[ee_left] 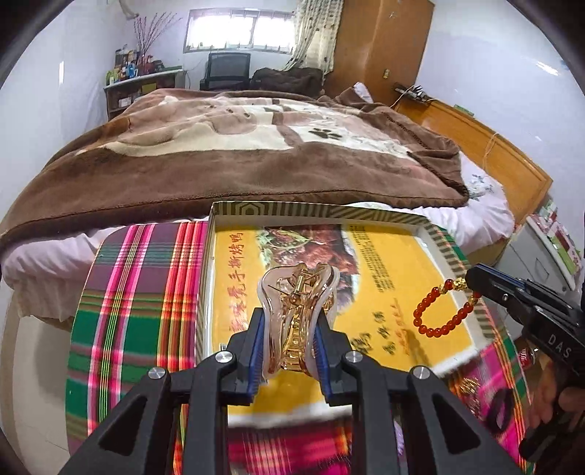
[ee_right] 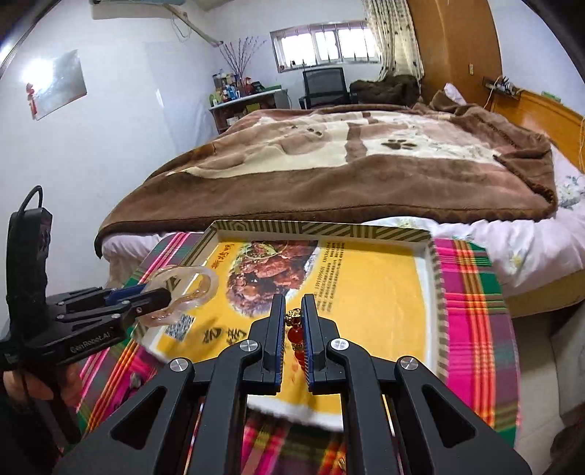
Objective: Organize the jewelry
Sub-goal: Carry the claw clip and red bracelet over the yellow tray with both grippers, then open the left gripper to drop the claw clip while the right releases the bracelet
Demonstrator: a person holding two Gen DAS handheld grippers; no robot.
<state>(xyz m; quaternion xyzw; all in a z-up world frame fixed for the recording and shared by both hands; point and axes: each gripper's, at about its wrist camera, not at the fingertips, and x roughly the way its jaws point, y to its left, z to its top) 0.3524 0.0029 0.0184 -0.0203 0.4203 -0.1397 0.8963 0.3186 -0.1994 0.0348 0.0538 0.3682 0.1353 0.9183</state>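
Our left gripper (ee_left: pixel 290 341) pinches the hair claw (ee_left: pixel 298 292), our right gripper (ee_right: pixel 293 329) the red bead bracelet (ee_left: pixel 440 310), both above the box lid's (ee_left: pixel 321 212) yellow liner, so lowering and releasing seems next.

A home bedroom. A bed (ee_left: pixel 256 153) with a brown blanket (ee_right: pixel 347 171) fills the middle; a desk (ee_right: pixel 252 98) crowded with bottles and an office chair (ee_right: pixel 325 87) stand under the window (ee_left: pixel 237 33) at top, a wooden wardrobe (ee_left: pixel 380 44) upper right.
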